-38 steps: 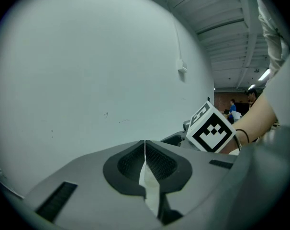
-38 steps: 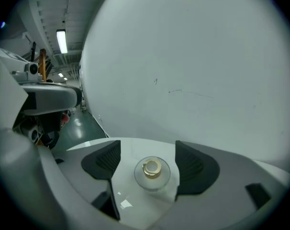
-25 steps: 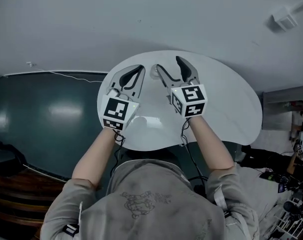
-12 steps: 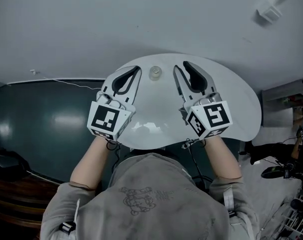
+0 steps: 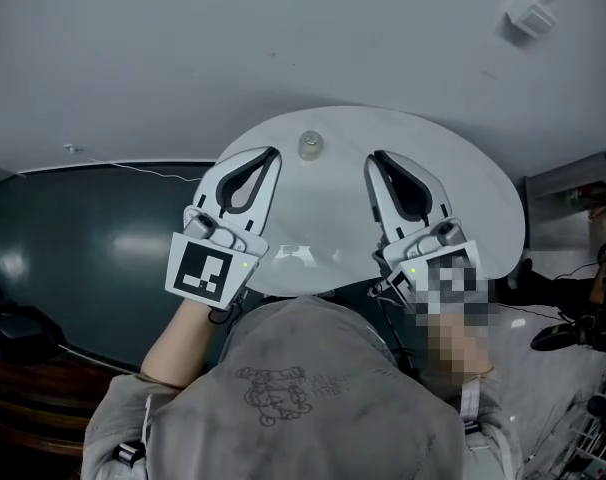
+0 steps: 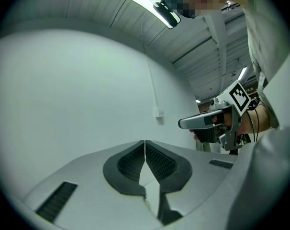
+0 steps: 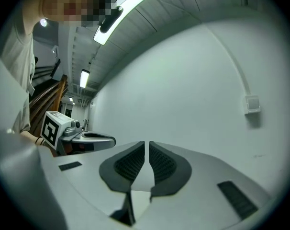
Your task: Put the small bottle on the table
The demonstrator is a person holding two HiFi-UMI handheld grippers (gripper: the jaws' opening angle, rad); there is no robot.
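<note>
We see a plain pale wall [image 5: 283, 38] with a small white box [image 5: 531, 20] fixed to it, and a thin conduit [image 7: 238, 71] running down the wall to that box. A thin white cable [image 5: 133, 160] trails along the foot of the wall, above a dark green floor [image 5: 93, 238]. A long strip light [image 7: 130, 1] glows on the ribbed ceiling [image 7: 183, 8]. Dark wooden steps [image 5: 23, 368] sit at the lower left, and cluttered gear [image 5: 583, 328] crowds the right edge.
</note>
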